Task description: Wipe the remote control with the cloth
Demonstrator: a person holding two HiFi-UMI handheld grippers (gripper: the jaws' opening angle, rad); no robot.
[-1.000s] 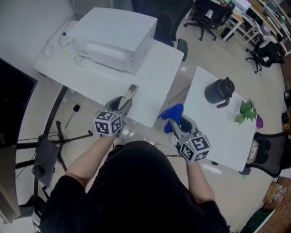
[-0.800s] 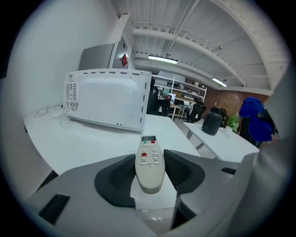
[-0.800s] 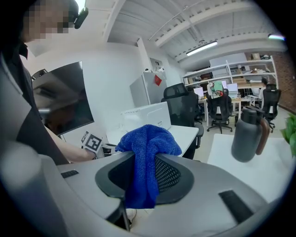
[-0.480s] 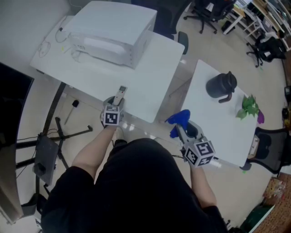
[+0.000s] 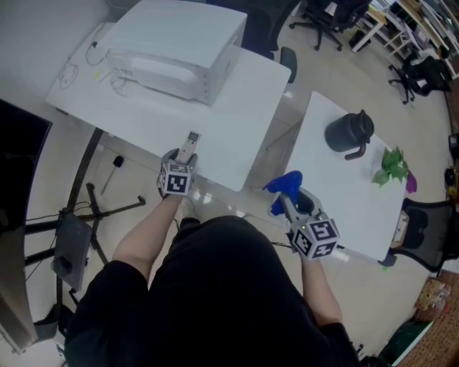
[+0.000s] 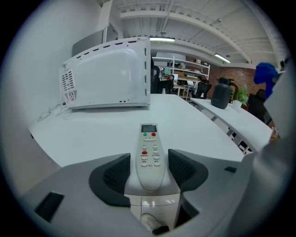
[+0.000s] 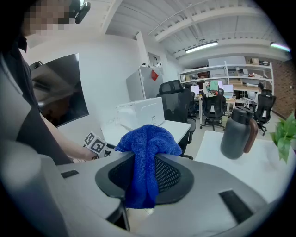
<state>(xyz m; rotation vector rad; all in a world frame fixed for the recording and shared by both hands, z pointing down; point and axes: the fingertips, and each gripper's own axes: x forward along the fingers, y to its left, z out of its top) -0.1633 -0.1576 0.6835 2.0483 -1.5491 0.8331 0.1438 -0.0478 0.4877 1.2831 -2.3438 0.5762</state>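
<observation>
The white remote control (image 6: 149, 155) lies face up on the white table (image 5: 215, 136), at its front edge, and also shows from above (image 5: 191, 143). My left gripper (image 6: 149, 170) sits around the remote's near end. Its jaws are opening, and both pads stand off the remote's sides with a small gap. From above, the left gripper (image 5: 183, 155) is at the table edge. My right gripper (image 7: 145, 173) is shut on a blue cloth (image 7: 146, 152), which bunches above the jaws and hangs below them. The right gripper (image 5: 288, 198) holds the cloth (image 5: 285, 185) over the gap between the two tables.
A white microwave (image 5: 179, 46) stands at the back of the left table, with cables beside it. The right table (image 5: 337, 208) carries a black jug (image 5: 347, 135) and a green plant (image 5: 391, 169). A stand with a tripod base (image 5: 75, 236) is at the left, and office chairs (image 5: 326, 21) behind.
The left gripper and the remote have shifted left along the table's front edge since a second ago, then stayed put. The right gripper with the cloth has barely moved.
</observation>
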